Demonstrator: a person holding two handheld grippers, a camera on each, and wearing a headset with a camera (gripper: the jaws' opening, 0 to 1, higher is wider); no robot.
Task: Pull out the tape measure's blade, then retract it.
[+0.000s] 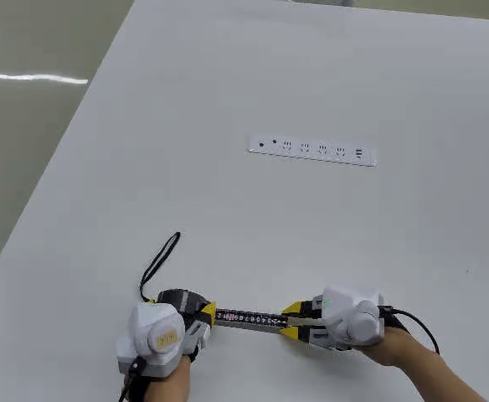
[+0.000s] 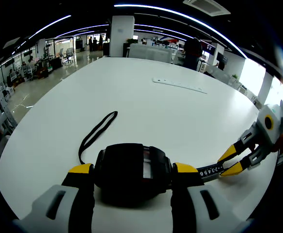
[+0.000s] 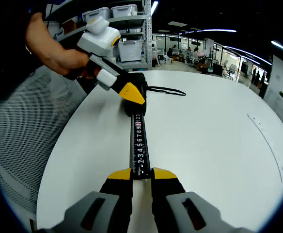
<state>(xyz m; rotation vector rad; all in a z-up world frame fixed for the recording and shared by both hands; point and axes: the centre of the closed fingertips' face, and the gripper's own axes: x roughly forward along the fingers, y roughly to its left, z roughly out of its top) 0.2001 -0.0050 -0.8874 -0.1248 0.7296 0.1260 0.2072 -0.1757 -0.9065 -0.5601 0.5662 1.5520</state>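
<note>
Holds the black tape measure case (image 2: pixel 132 180) clamped across its middle between the yellow-tipped jaws of the left gripper (image 2: pixel 132 168), down on the white table (image 1: pixel 270 226), with the wrist strap (image 2: pixel 95 133) trailing out ahead of those jaws. Pinches the free end of the blade (image 3: pixel 139 143) between the closed-down jaws of the right gripper (image 3: pixel 141 174), with a short run of printed scale stretching straight ahead from the tips to the case mouth. Judging by looks: a compact, fairly dense case with a hard, smoothish shell, so best squeezed across the broad body, as here, and pressed toward the table against the pull. Probably thin curved spring steel for the blade: stiff over a short span, quick to kink if bent sideways, slick on its painted face, and sprung back toward the case. Best taken at the end hook or just behind it, squarely across the width, and drawn in line with the case mouth. For retraction, safer to feed back under grip than to release and allow a snap. Leaves the white power strip (image 1: pixel 311 151) well beyond both sets of jaws.
</note>
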